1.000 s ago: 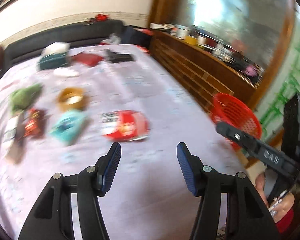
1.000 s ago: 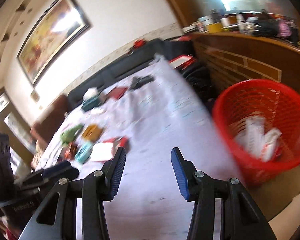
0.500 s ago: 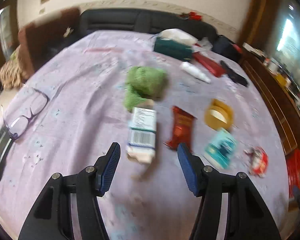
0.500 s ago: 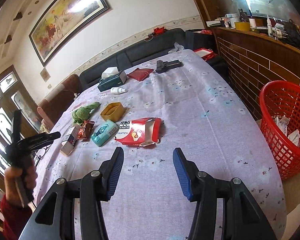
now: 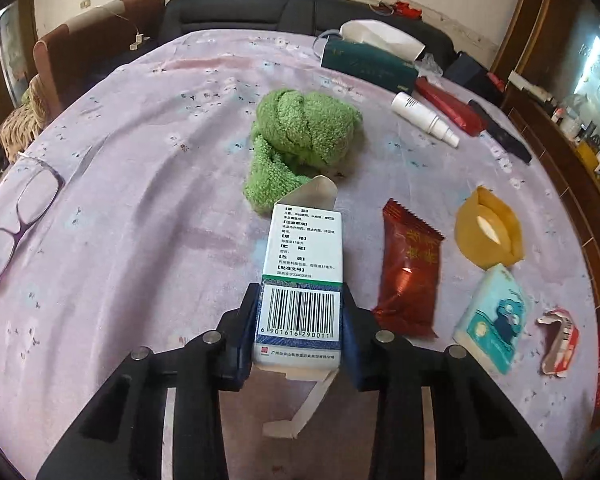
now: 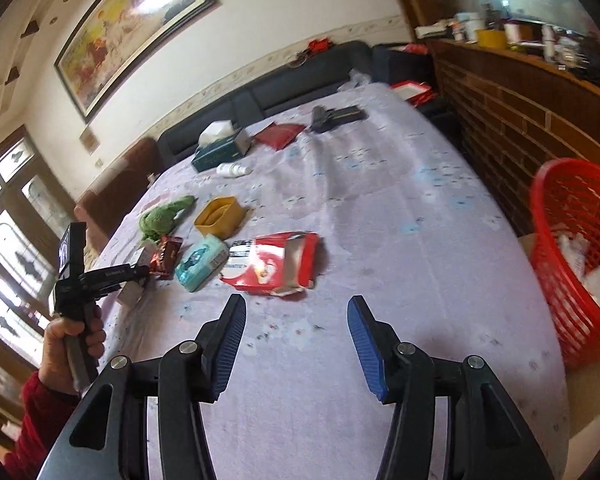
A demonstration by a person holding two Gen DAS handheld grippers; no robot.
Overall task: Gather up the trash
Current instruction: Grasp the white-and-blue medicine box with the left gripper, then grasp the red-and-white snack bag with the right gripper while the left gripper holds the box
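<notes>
1. Gripping item: left gripper [image 5: 300, 332], both blue pads pressed against the sides of a white medicine carton [image 5: 302, 280], barcode face up, near-end flap hanging open; the carton lies lengthwise on the lilac tablecloth [image 5: 140, 200].
2. Right gripper [image 6: 296, 344]: fingers spread wide with nothing between them, held above bare cloth near the table's front edge.
3. Green towel [image 5: 300, 136]: bunched, just beyond the carton's far flap.
4. Dark red snack wrapper [image 5: 410, 272]: flat, just right of the carton.
5. Yellow box [image 5: 488, 232] and teal tissue pack [image 5: 494, 316]: further right, close together.
6. Torn red-and-white packet [image 6: 276, 264]: lying open ahead of the right gripper, beside the tissue pack.
7. Red mesh basket [image 6: 576, 216]: off the table's right side, white scraps inside.
8. Spectacles [image 5: 16, 216]: at the left table edge, well apart from the rest.
9. Far end: dark green tissue box [image 5: 368, 64], white bottle [image 5: 424, 118] lying on its side.
</notes>
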